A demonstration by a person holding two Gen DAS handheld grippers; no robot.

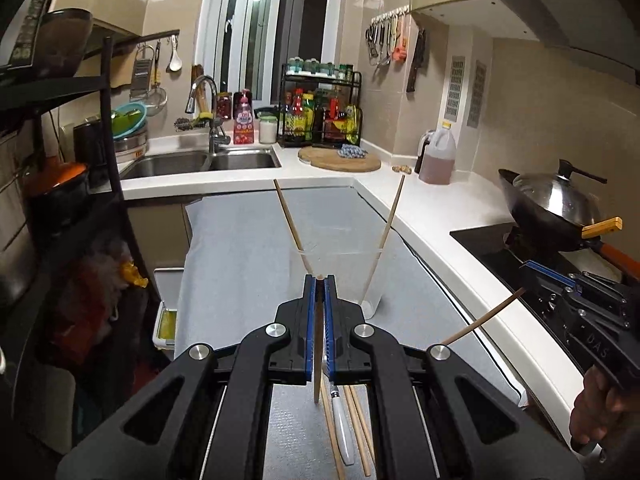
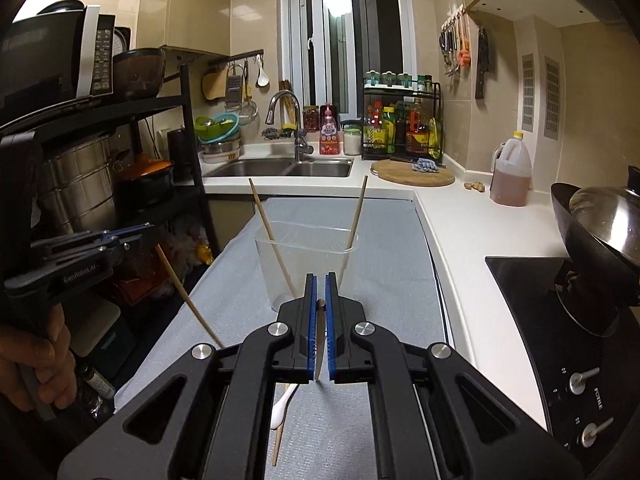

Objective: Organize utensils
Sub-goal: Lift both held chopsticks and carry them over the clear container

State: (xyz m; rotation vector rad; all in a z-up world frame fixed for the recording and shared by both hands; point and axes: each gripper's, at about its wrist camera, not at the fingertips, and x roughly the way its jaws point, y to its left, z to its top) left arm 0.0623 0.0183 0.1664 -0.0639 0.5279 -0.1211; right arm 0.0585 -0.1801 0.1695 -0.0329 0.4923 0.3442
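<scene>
Holding, left to right: your left gripper point(image 1: 320, 280), jaws pinching one chopstick point(image 1: 318, 360) upright between the pads; your right gripper point(image 2: 320, 280), jaws likewise clamped on a second chopstick point(image 2: 320, 344), its long axis near vertical. Clear cup point(image 2: 306, 264) stands ahead of both on the grey mat point(image 2: 392, 240), two chopsticks already leaning inside. Cup lies forward and below either tip; neither hand looks clearly nearer. Spare chopsticks and a white spoon point(image 2: 280, 408) remain on the mat beneath.
</scene>
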